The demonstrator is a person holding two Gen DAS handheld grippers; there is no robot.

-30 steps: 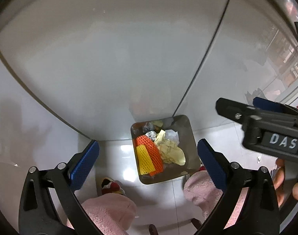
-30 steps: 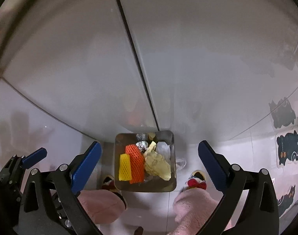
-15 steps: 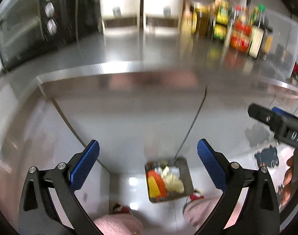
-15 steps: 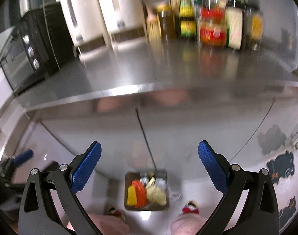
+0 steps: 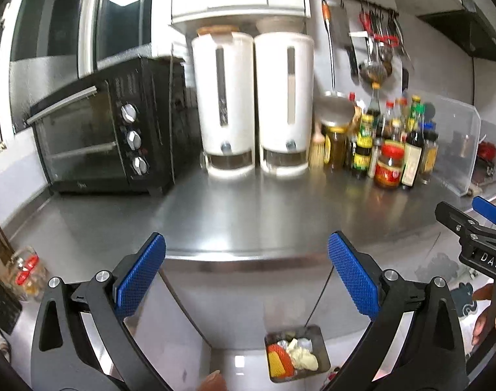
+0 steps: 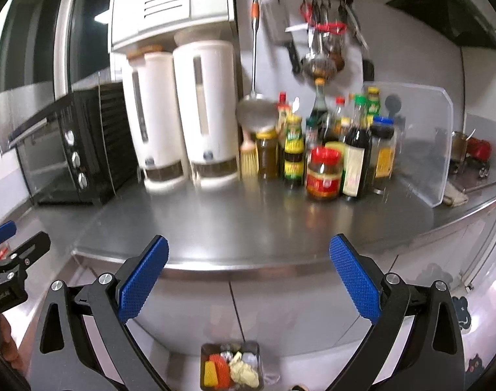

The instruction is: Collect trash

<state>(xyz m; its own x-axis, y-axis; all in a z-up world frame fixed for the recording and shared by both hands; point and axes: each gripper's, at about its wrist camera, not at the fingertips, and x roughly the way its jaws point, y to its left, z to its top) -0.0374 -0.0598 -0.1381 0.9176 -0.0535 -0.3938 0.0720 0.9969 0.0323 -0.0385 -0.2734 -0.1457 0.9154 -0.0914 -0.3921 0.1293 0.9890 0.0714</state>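
While both tools hang spread wide and empty above the steel counter (image 5: 248, 215), the trash already lies in the square bin (image 5: 295, 353) on the floor below the counter's front edge. The left gripper (image 5: 248, 277) and right gripper (image 6: 248, 277) grip nothing, and no loose trash shows on the counter. The risk, as I judge it, is a careless sweep toward the sauce bottles (image 6: 326, 156) at the counter's back, which stand crowded and could topple.
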